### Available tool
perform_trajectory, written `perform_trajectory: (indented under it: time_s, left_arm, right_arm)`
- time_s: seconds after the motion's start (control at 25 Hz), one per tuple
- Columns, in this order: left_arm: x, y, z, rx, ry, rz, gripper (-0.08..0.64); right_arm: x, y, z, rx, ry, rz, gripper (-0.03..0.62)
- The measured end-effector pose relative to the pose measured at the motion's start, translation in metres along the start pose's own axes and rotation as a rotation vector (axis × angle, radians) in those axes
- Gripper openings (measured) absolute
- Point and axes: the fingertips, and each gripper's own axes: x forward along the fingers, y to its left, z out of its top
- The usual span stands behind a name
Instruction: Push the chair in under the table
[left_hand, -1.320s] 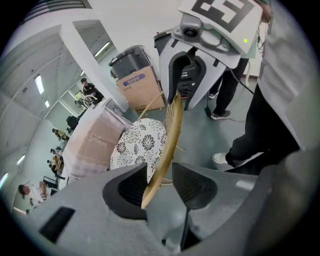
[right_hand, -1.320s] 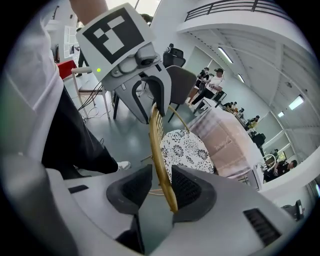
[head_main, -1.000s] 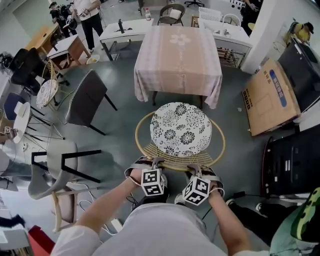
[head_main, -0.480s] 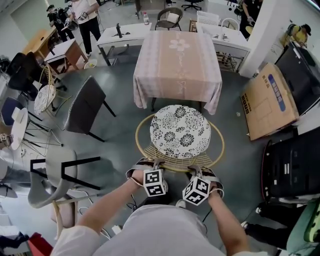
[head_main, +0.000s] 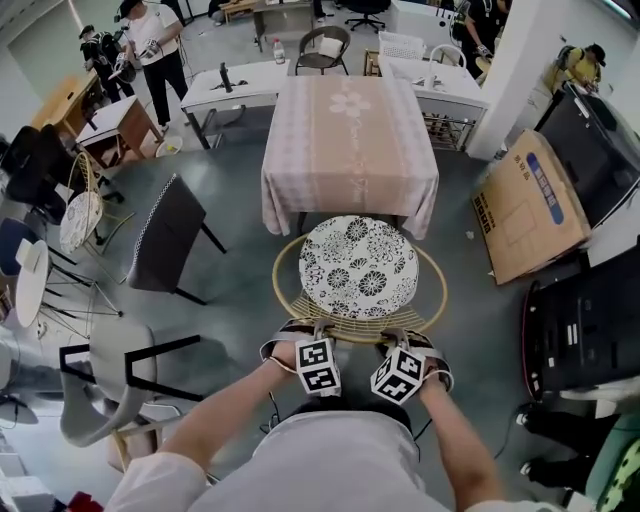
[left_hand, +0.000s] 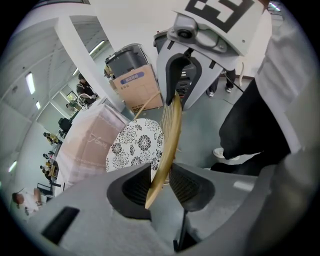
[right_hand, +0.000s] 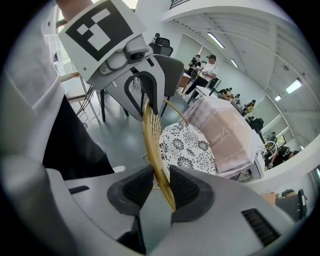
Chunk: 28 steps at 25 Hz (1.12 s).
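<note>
We're over a grey floor (head_main: 235, 275) in a crowded workroom, and the rattan chair (head_main: 300, 290) with its flowered cushion (head_main: 360, 268) stands at the near edge of the pink-clothed table (head_main: 350, 130), its front meeting the hanging cloth. The left tool (left_hand: 161, 182) and right tool (right_hand: 161, 187) each clamp its golden back rail (head_main: 355, 328), and its legs are hidden beneath the seat. The cardboard box (head_main: 530, 205) on the right shows us only its outside.
</note>
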Motion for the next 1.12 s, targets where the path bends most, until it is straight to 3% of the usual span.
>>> perform_trajectory:
  time_s: [1.12]
  left_arm:
    - [0.034, 0.098, -0.001, -0.066, 0.035, 0.052, 0.117]
  right_arm:
    - [0.039, -0.093, 0.028, 0.009, -0.034, -0.002, 0.094]
